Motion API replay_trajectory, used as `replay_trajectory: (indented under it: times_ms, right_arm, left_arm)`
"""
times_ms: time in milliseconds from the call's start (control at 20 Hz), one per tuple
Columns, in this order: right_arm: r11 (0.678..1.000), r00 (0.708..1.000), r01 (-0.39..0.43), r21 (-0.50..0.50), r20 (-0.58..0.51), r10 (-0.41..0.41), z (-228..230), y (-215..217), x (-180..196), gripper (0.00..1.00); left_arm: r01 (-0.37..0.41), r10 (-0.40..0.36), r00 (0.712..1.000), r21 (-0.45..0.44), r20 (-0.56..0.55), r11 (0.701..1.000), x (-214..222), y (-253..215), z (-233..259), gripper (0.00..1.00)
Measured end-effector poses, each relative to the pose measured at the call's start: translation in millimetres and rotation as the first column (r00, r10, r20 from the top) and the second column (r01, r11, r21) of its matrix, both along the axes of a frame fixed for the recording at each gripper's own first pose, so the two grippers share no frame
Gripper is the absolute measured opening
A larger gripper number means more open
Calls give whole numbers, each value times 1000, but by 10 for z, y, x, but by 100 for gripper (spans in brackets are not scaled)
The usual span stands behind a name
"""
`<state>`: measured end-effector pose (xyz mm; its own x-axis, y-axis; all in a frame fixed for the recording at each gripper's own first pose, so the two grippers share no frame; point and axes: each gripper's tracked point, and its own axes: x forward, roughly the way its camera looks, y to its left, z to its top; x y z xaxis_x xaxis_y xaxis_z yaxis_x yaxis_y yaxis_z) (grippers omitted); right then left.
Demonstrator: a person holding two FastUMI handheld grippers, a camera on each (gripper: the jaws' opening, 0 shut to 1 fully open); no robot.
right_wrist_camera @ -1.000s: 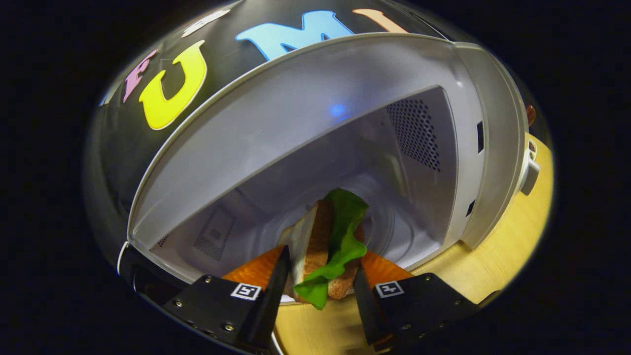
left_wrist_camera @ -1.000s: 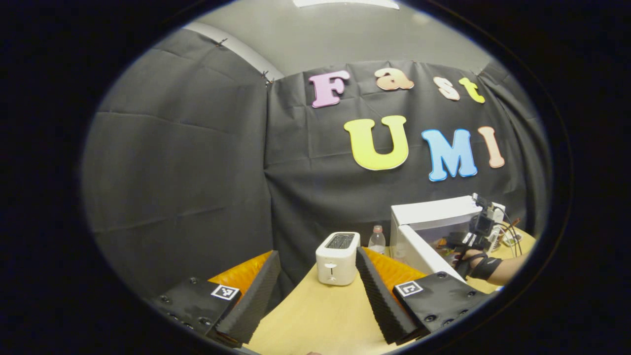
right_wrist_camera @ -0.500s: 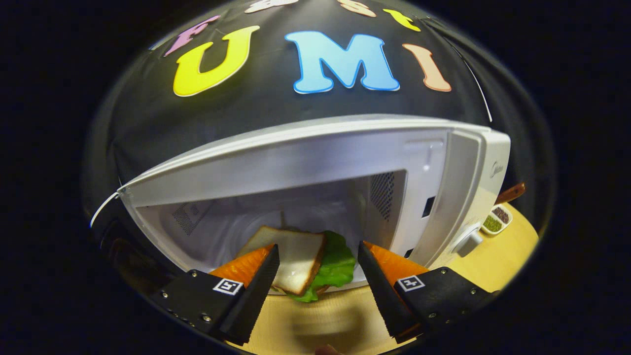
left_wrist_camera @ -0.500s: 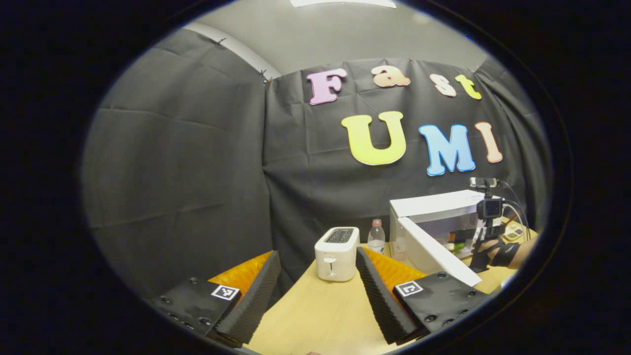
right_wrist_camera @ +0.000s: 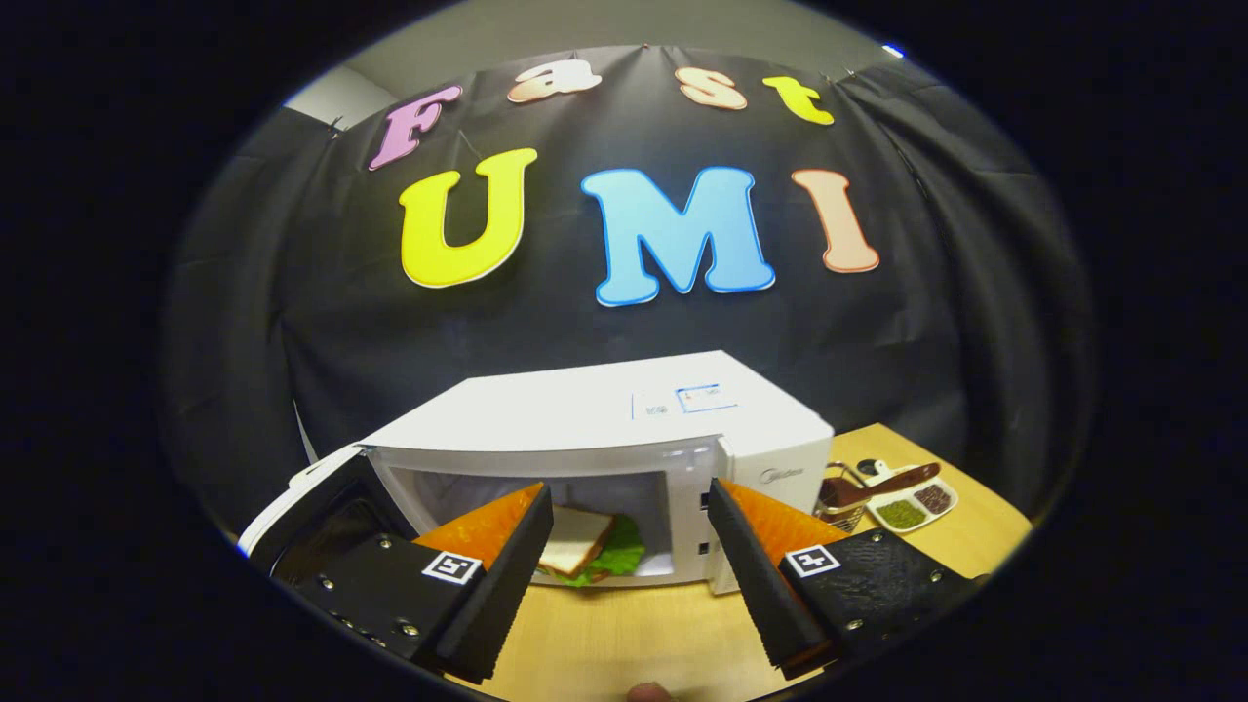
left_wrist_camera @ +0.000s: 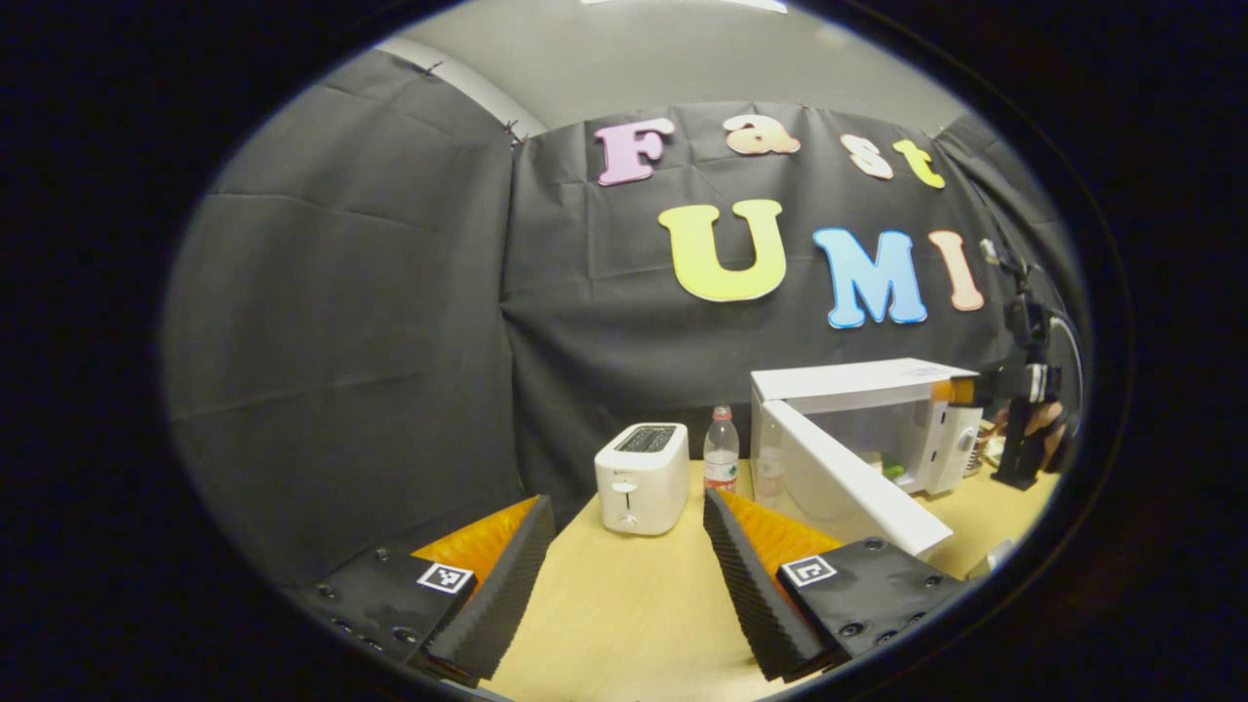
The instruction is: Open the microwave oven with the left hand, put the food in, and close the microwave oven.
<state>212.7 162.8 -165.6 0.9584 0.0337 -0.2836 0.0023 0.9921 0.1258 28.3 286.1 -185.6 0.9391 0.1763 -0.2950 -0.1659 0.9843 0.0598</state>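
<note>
Your right tool [right_wrist_camera: 629,570] has backed away, spread wide and empty, leaving the lettuce-and-bread sandwich [right_wrist_camera: 588,548] inside the open white microwave [right_wrist_camera: 604,429]; your left tool [left_wrist_camera: 624,575] stays open, holding nothing.

Each gripper [right_wrist_camera: 629,561] has black screwed plates with 2 square markers.

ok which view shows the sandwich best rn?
Right gripper view. The sandwich lies inside the open microwave, seen between the open fingers of the right gripper, bread and lettuce clear. The left gripper view shows the microwave from farther off, with just a green speck past its open door.
</note>
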Motion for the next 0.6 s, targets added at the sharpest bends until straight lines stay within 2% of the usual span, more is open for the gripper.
replay_trajectory:
  times_ms: [200, 400, 550, 600]
  right_arm:
    - [998, 998, -17, -68, 64, 21, 400, -377, -419, 97]
    - [995, 998, -15, -95, 62, 21, 548, -684, -753, 97]
    - [997, 997, -38, -67, 66, 42, 623, -783, -955, 97]
    - [997, 997, -37, -65, 67, 42, 655, -843, -1004, 97]
  left_arm:
    - [4, -5, 999, -31, -32, 1000, -62, -159, -185, 99]
    - [2, -4, 998, -29, -69, 1000, -156, -259, -368, 98]
    - [10, -14, 996, -37, -93, 999, -214, -368, -445, 78]
    - [8, -12, 996, -43, -94, 999, -215, -403, -482, 75]
